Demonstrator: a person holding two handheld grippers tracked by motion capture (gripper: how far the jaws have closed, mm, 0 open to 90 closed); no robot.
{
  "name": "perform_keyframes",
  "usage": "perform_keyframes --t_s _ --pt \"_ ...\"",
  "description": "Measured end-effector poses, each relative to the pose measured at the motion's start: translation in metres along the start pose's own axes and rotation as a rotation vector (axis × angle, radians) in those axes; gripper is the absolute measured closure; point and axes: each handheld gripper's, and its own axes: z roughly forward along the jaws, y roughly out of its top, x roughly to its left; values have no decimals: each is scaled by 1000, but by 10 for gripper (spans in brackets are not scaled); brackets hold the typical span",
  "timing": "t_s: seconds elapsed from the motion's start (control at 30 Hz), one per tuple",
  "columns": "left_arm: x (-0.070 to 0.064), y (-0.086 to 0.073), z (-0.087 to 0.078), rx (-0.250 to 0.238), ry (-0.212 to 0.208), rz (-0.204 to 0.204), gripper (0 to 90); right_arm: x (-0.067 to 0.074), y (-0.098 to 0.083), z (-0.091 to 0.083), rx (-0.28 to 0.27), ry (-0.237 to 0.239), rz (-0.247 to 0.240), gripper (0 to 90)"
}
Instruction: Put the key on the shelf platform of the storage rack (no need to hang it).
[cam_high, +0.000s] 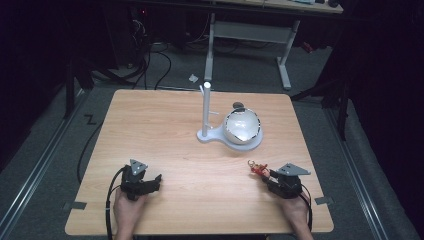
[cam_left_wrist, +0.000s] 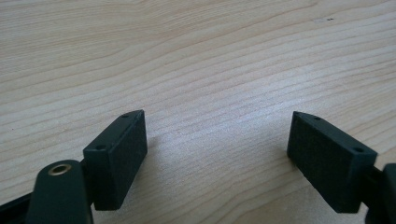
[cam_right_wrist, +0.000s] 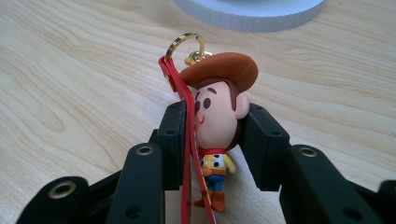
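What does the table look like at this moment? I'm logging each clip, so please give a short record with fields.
held item: cowboy figure keychain with red strap and gold ring
right gripper: shut on the figure's head
left gripper: open, nothing between its jaws, over bare wood
table: light wood
other items: white stand with upright post; white bowl on its base

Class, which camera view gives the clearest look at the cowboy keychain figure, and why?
The right gripper view: the cowboy keychain figure sits close up, head clamped between the right gripper jaws, with hat, face, red strap and gold ring distinct. The high view shows it as a small red shape at that gripper's tip.
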Motion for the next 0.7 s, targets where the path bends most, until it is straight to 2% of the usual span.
perform_keyframes --t_s 0.03,0.07,0.3,0.37,0.5,0.7 --pt "0 0 0 0 0 0 203 0 0 0 0 0 0 627" --pt "0 0 0 0 0 0 203 -2 0 -2 -6 6 24 627" --pt "0 0 0 0 -1 2 202 -6 0 -11 -33 -1 31 627" --pt "0 0 0 0 0 1 202 -8 0 -14 -35 5 52 627" --pt "0 0 0 0 -1 2 202 -10 3 -21 -48 9 46 626" --pt "0 0 0 -1 0 0 202 -14 5 -26 -70 29 90 626"
